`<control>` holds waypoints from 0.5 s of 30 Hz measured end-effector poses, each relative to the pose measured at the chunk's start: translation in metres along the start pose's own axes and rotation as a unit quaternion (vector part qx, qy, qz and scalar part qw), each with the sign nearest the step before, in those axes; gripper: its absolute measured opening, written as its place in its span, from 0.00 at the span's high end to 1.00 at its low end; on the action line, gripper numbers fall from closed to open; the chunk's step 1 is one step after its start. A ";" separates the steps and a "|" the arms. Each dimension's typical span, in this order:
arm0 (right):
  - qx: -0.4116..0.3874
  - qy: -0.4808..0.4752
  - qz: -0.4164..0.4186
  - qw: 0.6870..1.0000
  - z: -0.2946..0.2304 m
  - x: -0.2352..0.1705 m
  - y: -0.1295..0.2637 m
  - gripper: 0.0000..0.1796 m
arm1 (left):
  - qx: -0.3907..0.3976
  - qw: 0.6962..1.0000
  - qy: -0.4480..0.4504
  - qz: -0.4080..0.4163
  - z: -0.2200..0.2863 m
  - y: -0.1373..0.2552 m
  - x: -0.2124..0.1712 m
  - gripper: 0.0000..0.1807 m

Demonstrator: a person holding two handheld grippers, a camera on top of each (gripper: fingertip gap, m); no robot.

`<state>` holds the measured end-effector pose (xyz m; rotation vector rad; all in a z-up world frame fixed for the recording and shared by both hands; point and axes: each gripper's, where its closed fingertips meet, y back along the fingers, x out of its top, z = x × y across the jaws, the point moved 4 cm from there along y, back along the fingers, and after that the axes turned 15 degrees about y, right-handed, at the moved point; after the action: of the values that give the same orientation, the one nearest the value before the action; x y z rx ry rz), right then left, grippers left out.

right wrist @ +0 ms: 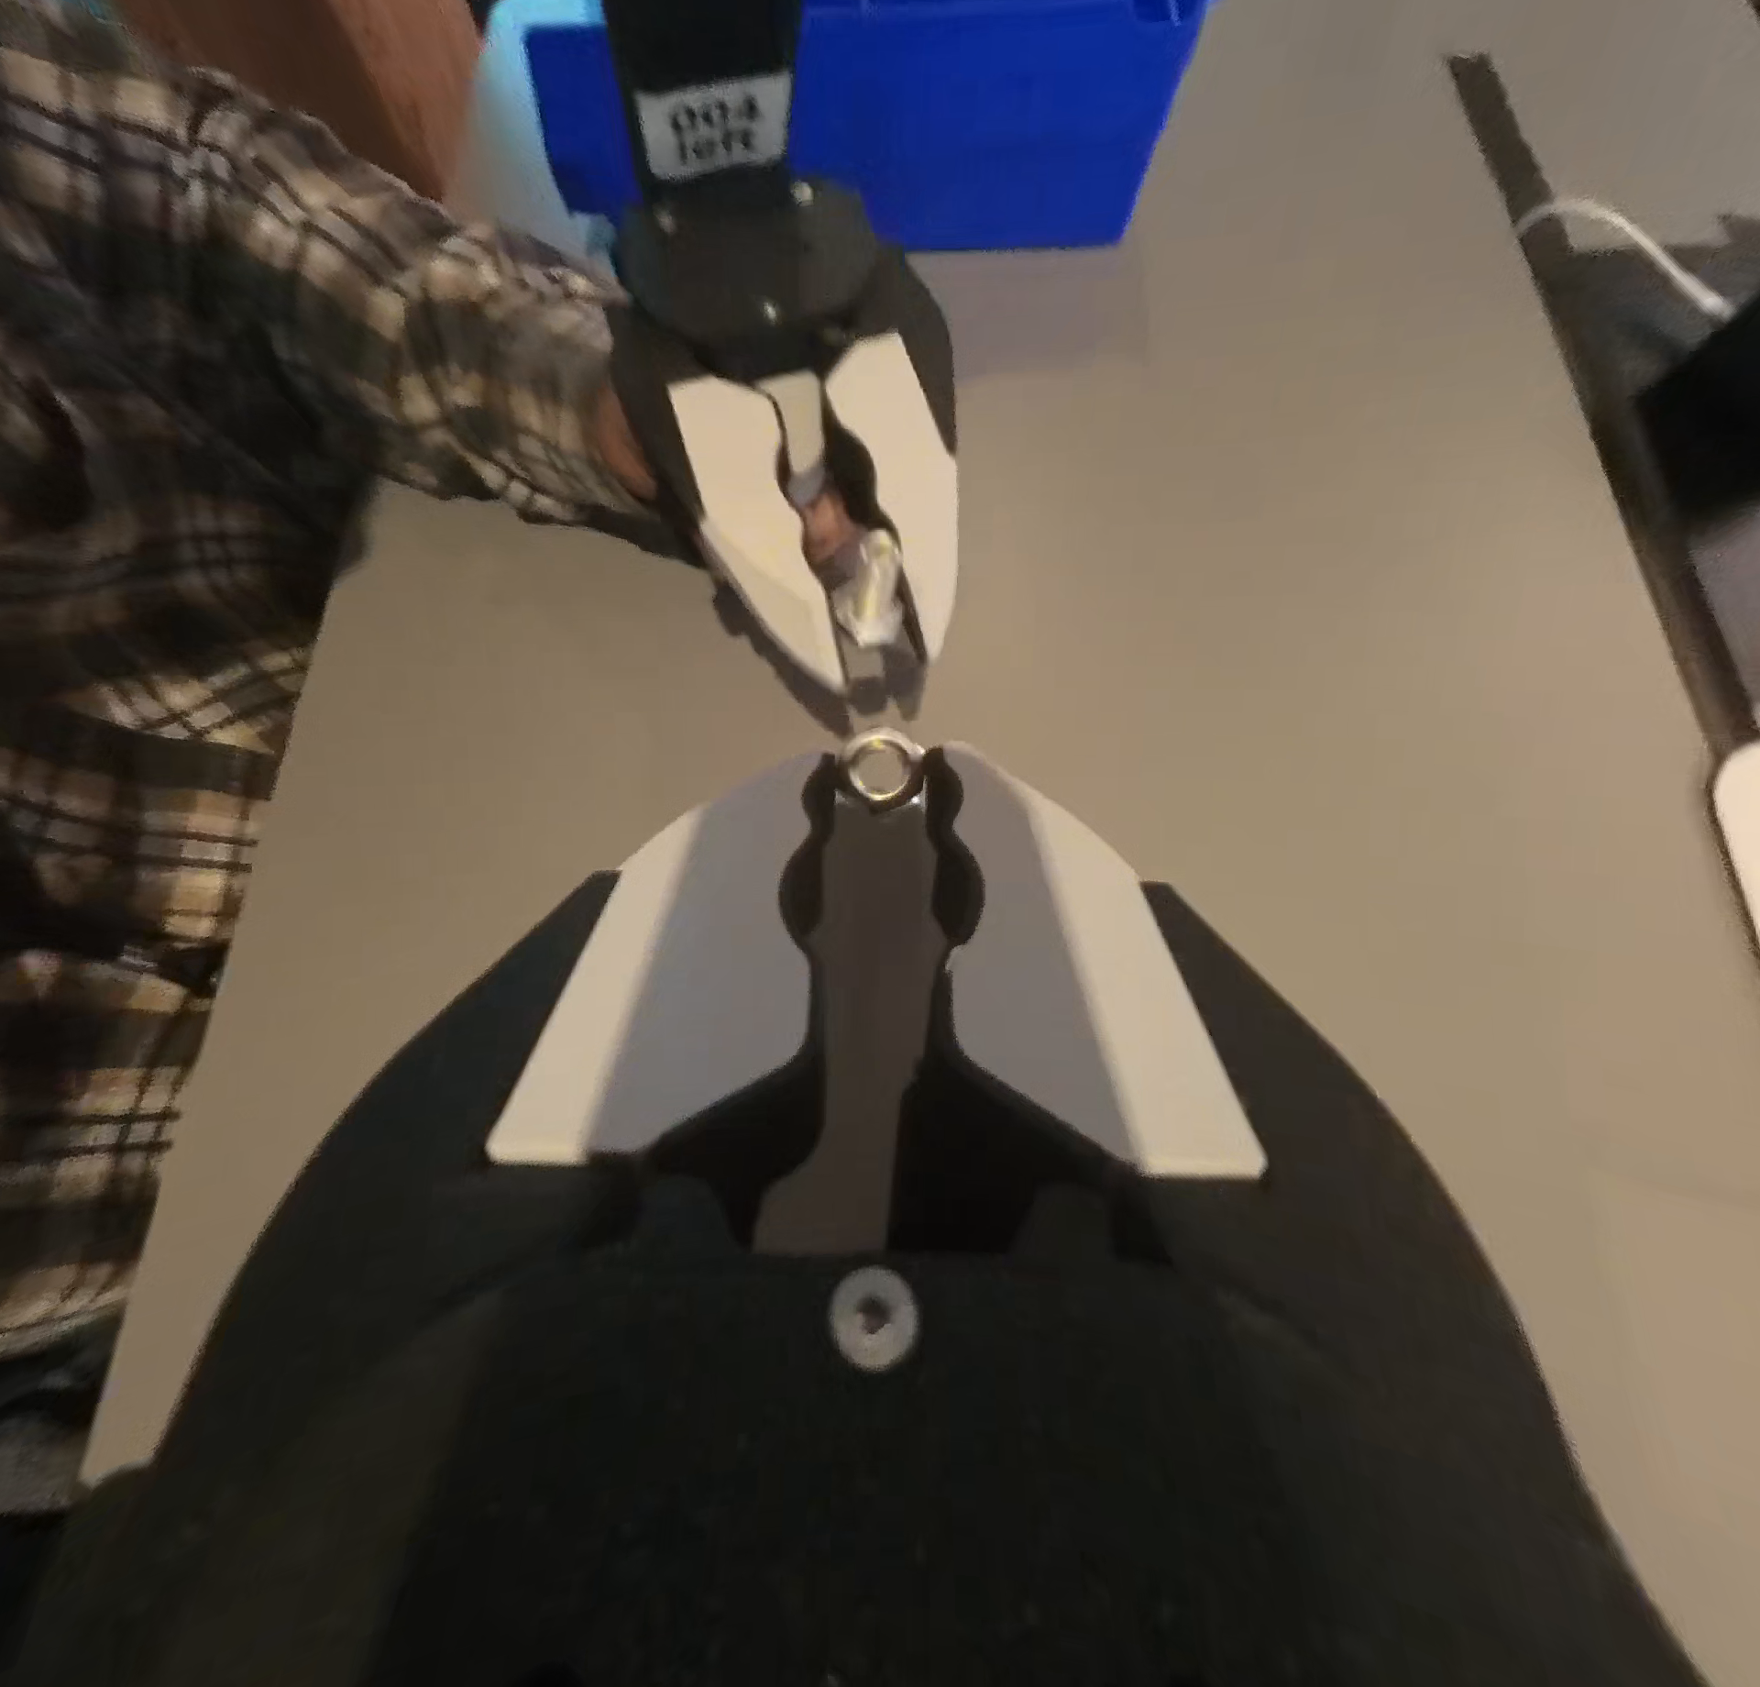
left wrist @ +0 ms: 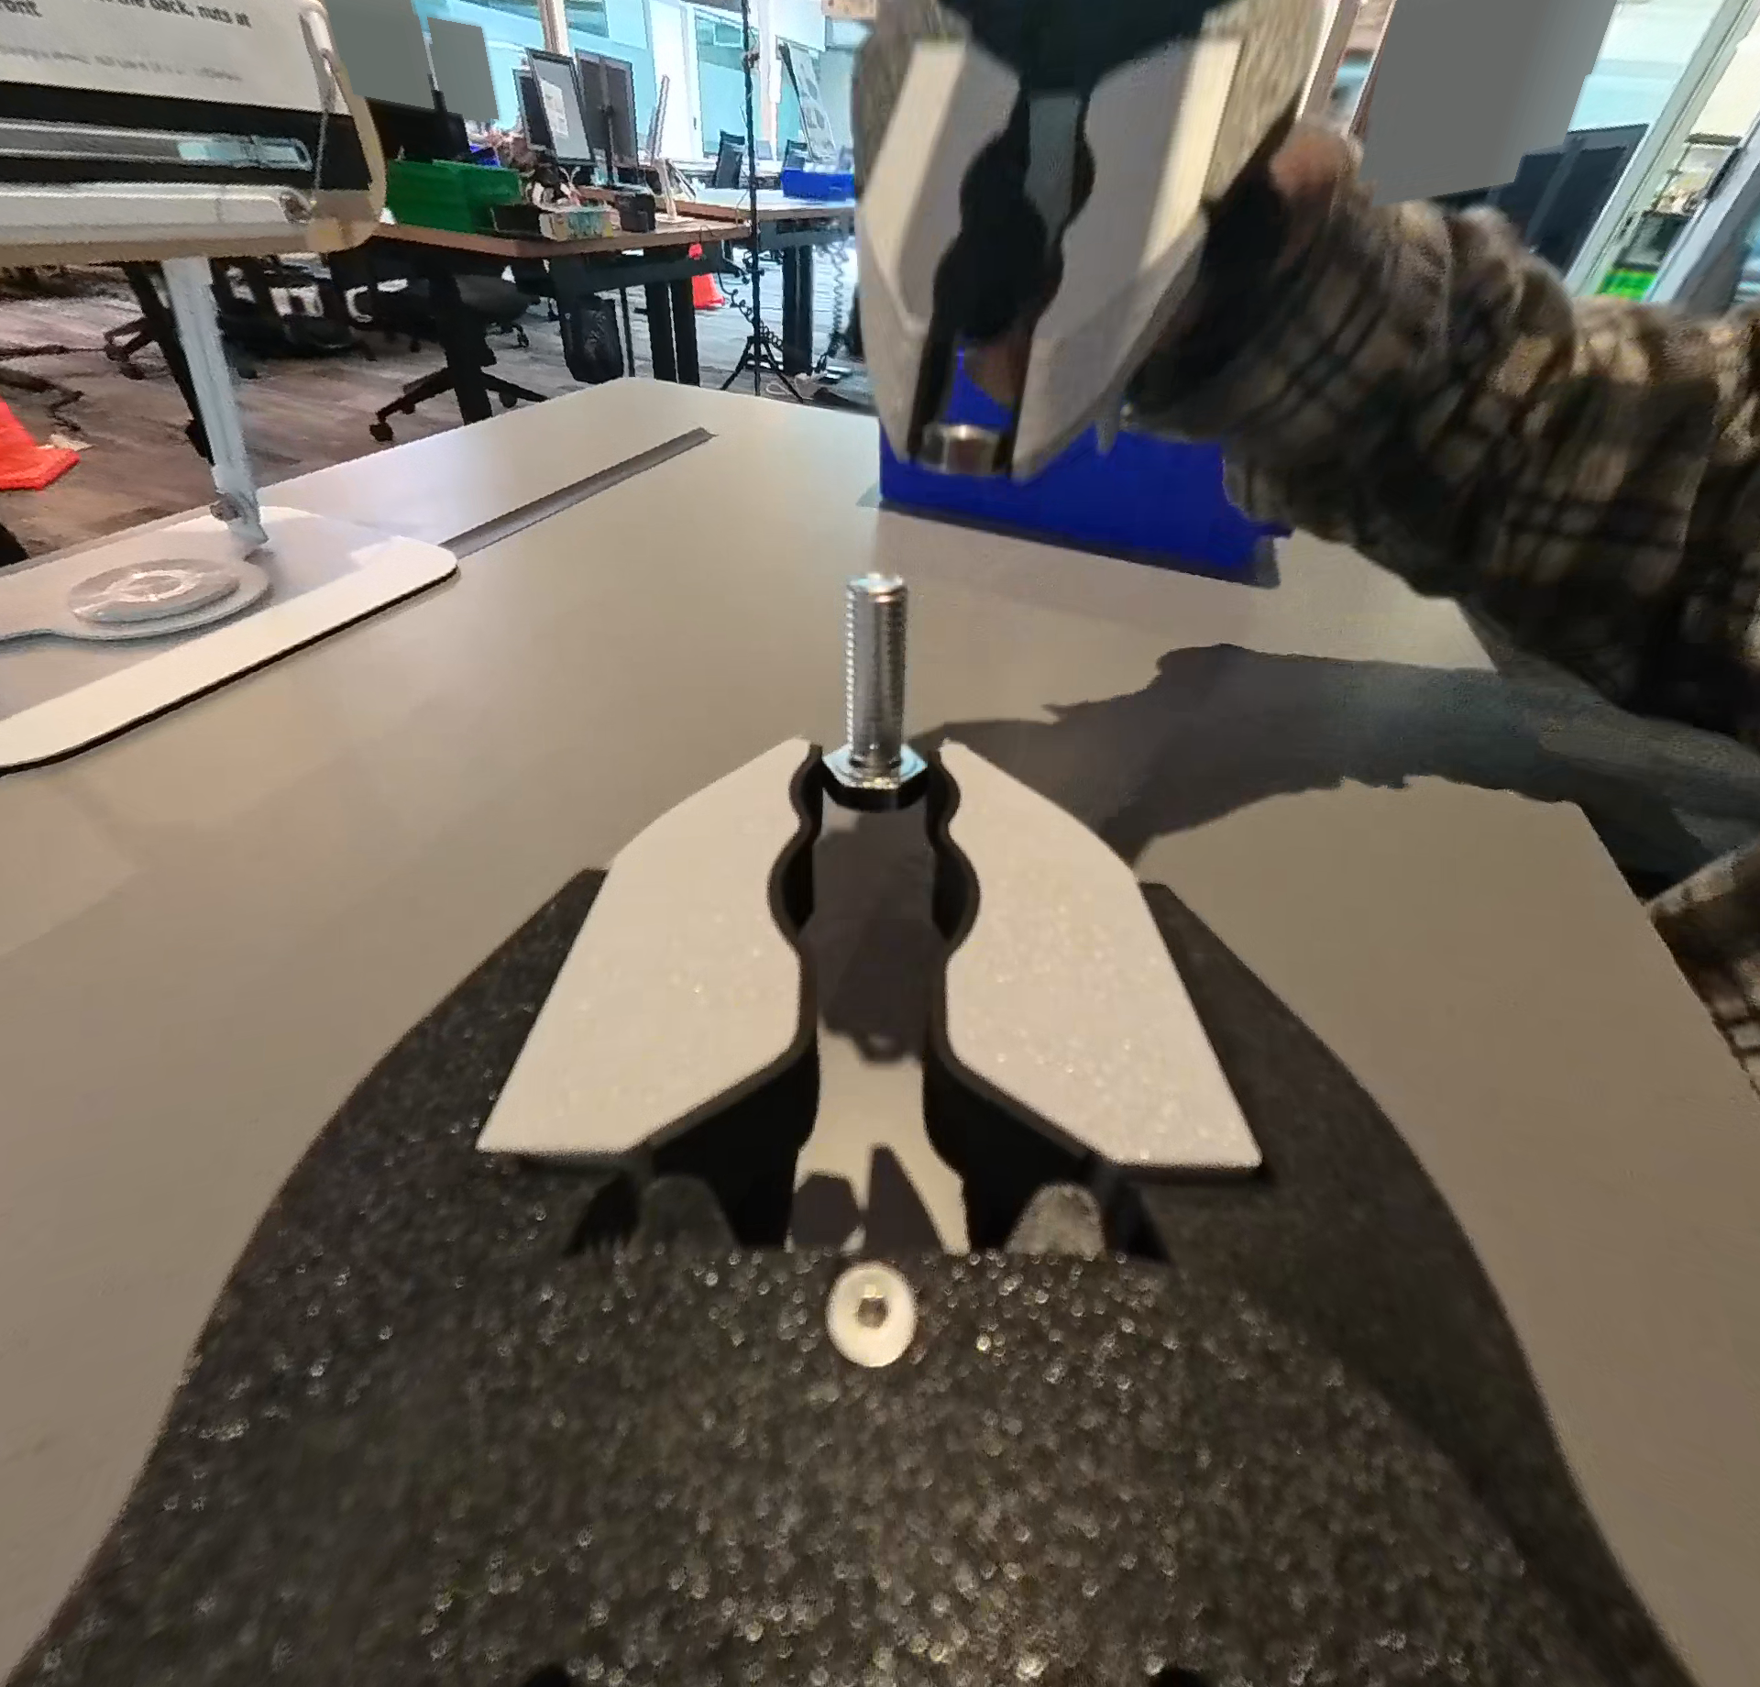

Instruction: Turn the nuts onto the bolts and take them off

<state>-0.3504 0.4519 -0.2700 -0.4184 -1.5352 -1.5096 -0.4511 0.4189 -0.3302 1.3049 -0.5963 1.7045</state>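
**Nut held above upright bolt, ready to start threading**

While the left gripper [left wrist: 871, 770] is clamped on the hex head of the upright silver threaded steel bolt [left wrist: 876, 670], shank pointing up, the right gripper [right wrist: 881, 765] pinches a small silver hex steel nut [right wrist: 881, 774] between its fingertips, hole facing down toward the bolt tip. In the left wrist view the nut [left wrist: 962, 446] sits up and to the right of the bolt, well apart, in front of the blue plastic bin [left wrist: 1076, 498] near the far edge of the grey worktop [left wrist: 571, 736]. Both grippers are over the middle of the worktop.

Judgement: the step in hand is seating the nut on the bolt. To do it well: centre the nut hole over the bolt tip, keep the nut face square to the shank, lower until threads touch, then twist gently. Left grip should stay firm so the bolt doesn't spin. Cross-threading is the risk if the nut is tilted.
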 end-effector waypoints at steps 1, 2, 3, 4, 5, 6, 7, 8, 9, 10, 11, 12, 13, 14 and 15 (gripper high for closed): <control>0.009 0.009 -0.002 1.000 0.001 0.009 -0.002 0.90 | 0.001 1.000 -0.001 -0.002 0.001 0.000 0.000 0.89; 0.015 0.016 -0.004 1.000 0.002 0.016 -0.005 0.90 | 0.003 1.000 -0.002 -0.003 0.001 -0.001 0.000 0.89; 0.021 0.021 -0.006 1.000 0.003 0.021 -0.009 0.90 | 0.004 1.000 -0.002 -0.005 0.002 -0.001 0.000 0.89; 0.027 0.024 -0.005 0.999 0.004 0.025 -0.013 0.90 | 0.004 1.000 -0.002 -0.007 0.002 -0.001 0.000 0.89; 0.030 0.027 -0.005 0.999 0.004 0.028 -0.017 0.90 | 0.003 1.000 -0.003 -0.009 0.002 -0.001 -0.001 0.89; 0.033 0.030 -0.011 0.999 0.005 0.029 -0.021 0.90 | 0.004 1.000 -0.004 -0.010 0.002 -0.002 -0.001 0.89; 0.036 0.034 -0.019 0.999 0.005 0.029 -0.025 0.90 | 0.004 1.000 -0.005 -0.011 0.003 -0.002 -0.001 0.89; 0.040 0.036 -0.026 0.998 0.005 0.028 -0.029 0.90 | 0.003 1.000 -0.006 -0.012 0.003 -0.002 -0.001 0.89; 0.045 0.036 -0.031 0.998 0.004 0.027 -0.032 0.90 | 0.003 1.000 -0.007 -0.012 0.004 -0.002 -0.001 0.89; 0.050 0.036 -0.035 0.997 0.004 0.026 -0.035 0.90 | 0.003 1.000 -0.009 -0.013 0.004 -0.002 -0.001 0.89; 0.053 0.035 -0.038 0.997 0.004 0.025 -0.037 0.90 | 0.004 1.000 -0.011 -0.015 0.005 -0.003 -0.002 0.89; 0.055 0.035 -0.040 0.997 0.004 0.024 -0.039 0.90 | 0.006 1.000 -0.014 -0.019 0.004 -0.003 -0.003 0.89; 0.057 0.034 -0.044 0.997 0.005 0.023 -0.039 0.90 | 0.008 1.000 -0.015 -0.022 0.004 -0.004 -0.004 0.89; 0.061 0.035 -0.047 0.996 0.004 0.023 -0.040 0.90 | 0.009 1.000 -0.016 -0.025 0.004 -0.005 -0.005 0.89; 0.064 0.035 -0.050 0.996 0.004 0.023 -0.041 0.90 | 0.010 0.999 -0.015 -0.027 0.004 -0.005 -0.006 0.89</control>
<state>-0.3952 0.4402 -0.2766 -0.2153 -1.6076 -1.4762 -0.4445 0.4164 -0.3348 1.3520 -0.5575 1.6524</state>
